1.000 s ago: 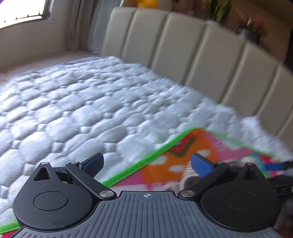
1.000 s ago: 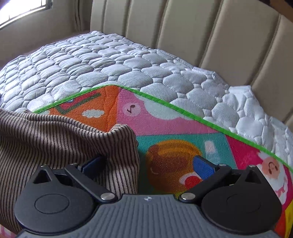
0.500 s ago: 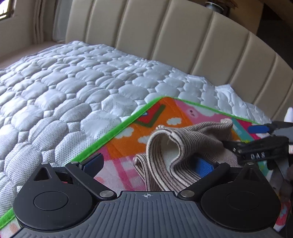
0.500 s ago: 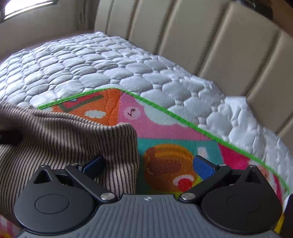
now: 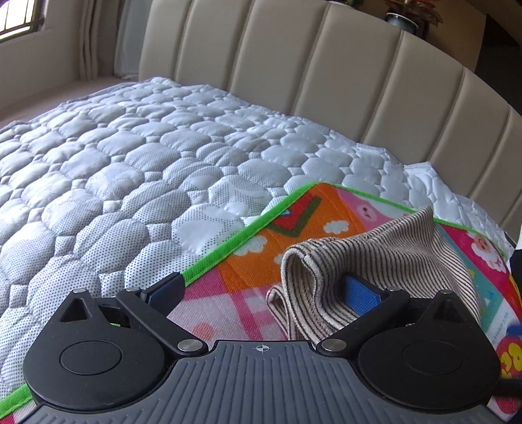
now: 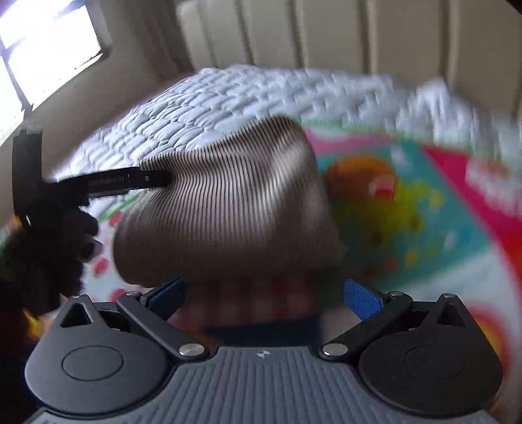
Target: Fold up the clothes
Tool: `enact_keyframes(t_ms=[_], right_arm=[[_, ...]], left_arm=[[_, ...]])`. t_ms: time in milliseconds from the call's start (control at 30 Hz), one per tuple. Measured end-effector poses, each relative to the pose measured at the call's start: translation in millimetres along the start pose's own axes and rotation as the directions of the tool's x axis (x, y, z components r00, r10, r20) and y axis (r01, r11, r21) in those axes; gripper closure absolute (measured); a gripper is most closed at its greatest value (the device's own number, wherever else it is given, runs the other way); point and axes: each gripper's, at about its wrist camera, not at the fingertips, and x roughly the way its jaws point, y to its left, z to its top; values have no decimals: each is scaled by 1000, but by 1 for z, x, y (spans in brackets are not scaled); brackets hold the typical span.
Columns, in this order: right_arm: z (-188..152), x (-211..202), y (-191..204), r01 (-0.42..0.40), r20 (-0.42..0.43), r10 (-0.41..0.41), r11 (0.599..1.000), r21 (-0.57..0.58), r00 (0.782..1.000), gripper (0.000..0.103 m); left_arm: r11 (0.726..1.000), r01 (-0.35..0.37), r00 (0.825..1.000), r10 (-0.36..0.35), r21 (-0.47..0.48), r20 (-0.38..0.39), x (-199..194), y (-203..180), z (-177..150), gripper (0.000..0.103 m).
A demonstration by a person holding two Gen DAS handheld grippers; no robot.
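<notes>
A brown-and-cream striped garment [image 5: 385, 251] lies bunched on a colourful play mat [image 5: 248, 293], with one fold standing up. My left gripper [image 5: 263, 291] is open; the fold drapes against its right blue pad [image 5: 360, 290], and nothing is pinched. The right wrist view is blurred by motion. There the garment [image 6: 228, 202] rises as a mound just ahead of my right gripper [image 6: 266, 293], which is open with nothing between its fingers. A finger of the left gripper [image 6: 130, 178] touches the garment's left side, held by a dark-gloved hand [image 6: 55, 234].
The mat, edged in green [image 5: 225, 248], lies on a white quilted mattress [image 5: 130, 169]. A beige padded headboard [image 5: 326, 65] runs along the far side. A bright window [image 6: 42, 55] is at the left, and a potted plant [image 5: 407, 16] stands behind the headboard.
My right gripper has drawn back, so the garment edge that lay over its left finger now sits ahead of it. My left gripper swung right and closed in on the garment's fold.
</notes>
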Motion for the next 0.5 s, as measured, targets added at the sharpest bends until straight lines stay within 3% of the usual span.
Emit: enact_keyframes(t_ms=[67, 133, 233, 333, 433, 500], right_arm=[[-3, 10, -11, -79, -13, 83, 981, 175, 997, 0], [-3, 25, -19, -125, -3, 133, 938, 324, 991, 0], [4, 50, -27, -161, 9, 179, 863, 478, 984, 7], [4, 68, -32, -178, 24, 201, 797, 577, 979, 6], [6, 72, -28, -180, 44, 188, 808, 561, 981, 7], [11, 72, -26, -186, 53, 186, 834, 519, 981, 17]], left_arm=[[1000, -4, 1000, 4, 3, 0, 0, -1, 0, 0], [1000, -7, 1000, 7, 5, -1, 0, -2, 0, 0], [1000, -6, 1000, 6, 2, -3, 0, -2, -1, 0], [1000, -3, 1000, 3, 0, -8, 2, -1, -1, 0], [1000, 4, 1000, -4, -5, -15, 4, -1, -2, 0], [1000, 11, 1000, -11, -11, -18, 4, 0, -1, 0]])
